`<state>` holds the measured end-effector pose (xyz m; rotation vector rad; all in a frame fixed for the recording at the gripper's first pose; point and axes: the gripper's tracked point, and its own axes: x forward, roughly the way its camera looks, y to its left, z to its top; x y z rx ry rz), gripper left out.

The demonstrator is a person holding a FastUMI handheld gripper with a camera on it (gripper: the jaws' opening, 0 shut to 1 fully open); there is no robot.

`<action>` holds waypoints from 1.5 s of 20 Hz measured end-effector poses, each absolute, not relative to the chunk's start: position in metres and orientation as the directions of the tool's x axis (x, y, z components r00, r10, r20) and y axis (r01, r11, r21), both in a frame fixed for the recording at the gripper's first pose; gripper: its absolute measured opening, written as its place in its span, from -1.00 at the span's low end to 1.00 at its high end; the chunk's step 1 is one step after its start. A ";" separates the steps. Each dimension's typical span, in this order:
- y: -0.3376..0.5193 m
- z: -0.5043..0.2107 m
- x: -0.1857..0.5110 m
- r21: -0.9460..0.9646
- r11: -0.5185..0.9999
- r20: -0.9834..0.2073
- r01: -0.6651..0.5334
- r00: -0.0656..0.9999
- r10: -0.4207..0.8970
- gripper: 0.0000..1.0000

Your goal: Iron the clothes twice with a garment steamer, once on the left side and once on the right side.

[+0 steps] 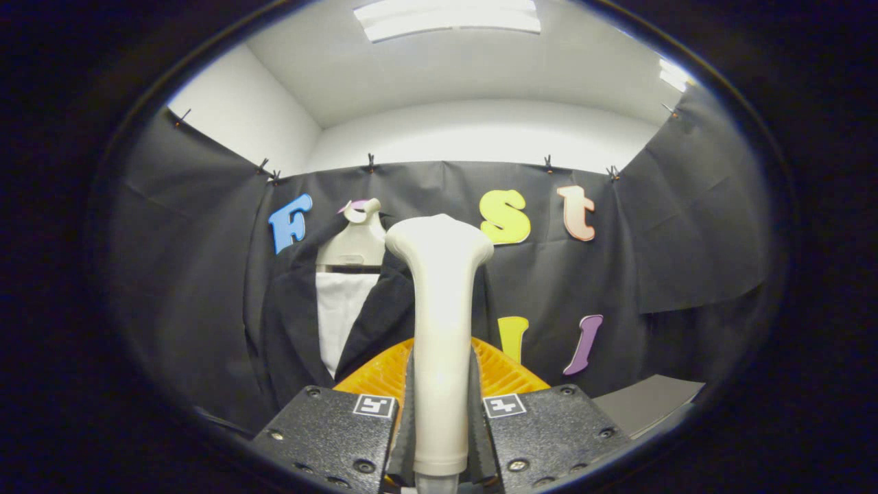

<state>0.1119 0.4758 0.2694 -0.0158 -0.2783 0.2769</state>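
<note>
Tongs point(441, 418) first: we see both fingers pressed tight against the cream handle of the garment steamer point(439, 329), one on each flank, with no slack showing on either side. We follow the steamer straight up from between the fingers to its wider rounded head, which stands upright and covers the middle of our view.

Just behind the handle we catch an orange ribbed piece point(504, 370) fanning out to both sides, close behind the fingers. Off to the right of it, low down, we spot the corner of a grey desk point(648, 401), its edge running away from us.

Farther on, left of the steamer's head, we have the black jacket point(291, 322) hanging on a pale hanger point(355, 243), lapels open over a white panel point(337, 315). We cannot tell whether the steamer's head touches the cloth. To the right of the steamer the black cloth wall point(686, 240) hangs, with open room in front of it. Above the wall's clipped top edge we see white walls and a ceiling light point(449, 15).
</note>
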 end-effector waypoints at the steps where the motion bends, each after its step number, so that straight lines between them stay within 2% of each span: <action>1: 0.481 0.269 0.118 -0.057 0.962 0.260 -0.268 0.926 0.273 -0.33; 7: 0.492 0.249 0.136 -0.077 0.963 0.221 -0.257 0.938 0.268 -0.33; 30: 0.465 0.094 0.109 -0.114 0.952 -0.013 -0.283 0.959 0.283 -0.33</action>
